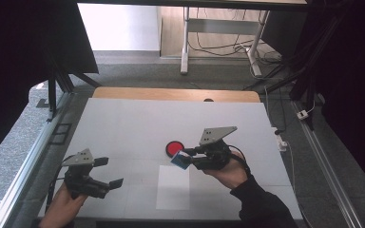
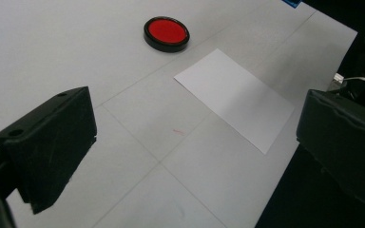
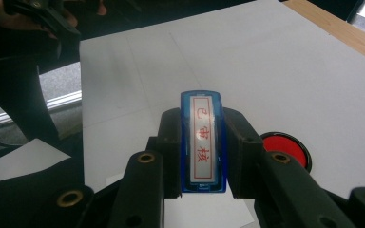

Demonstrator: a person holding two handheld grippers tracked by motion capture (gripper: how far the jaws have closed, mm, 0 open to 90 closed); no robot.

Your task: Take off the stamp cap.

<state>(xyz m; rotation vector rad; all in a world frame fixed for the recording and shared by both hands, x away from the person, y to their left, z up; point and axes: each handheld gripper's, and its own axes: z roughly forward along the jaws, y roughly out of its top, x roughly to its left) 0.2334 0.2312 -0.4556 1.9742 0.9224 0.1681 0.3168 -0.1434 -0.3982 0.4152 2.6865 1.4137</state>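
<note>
A blue stamp (image 1: 180,161) with a white label printed with red characters (image 3: 203,156) is held off the table, and my right gripper (image 1: 186,158) (image 3: 203,128) is shut on its two long sides. Just beyond it sits a round red ink pad (image 1: 174,148) (image 3: 287,147) (image 2: 166,33) in a black rim. A white paper sheet (image 1: 173,187) (image 2: 235,97) lies flat below the stamp, toward the front edge. My left gripper (image 1: 110,172) (image 2: 199,123) hovers at the front left, open, with nothing between its jaws.
The white table top (image 1: 138,123) ends in a wooden strip (image 1: 171,93) at the far side. A metal rail (image 1: 33,156) runs along the left and another (image 1: 323,161) along the right. A desk frame with cables (image 1: 228,45) stands on the floor beyond.
</note>
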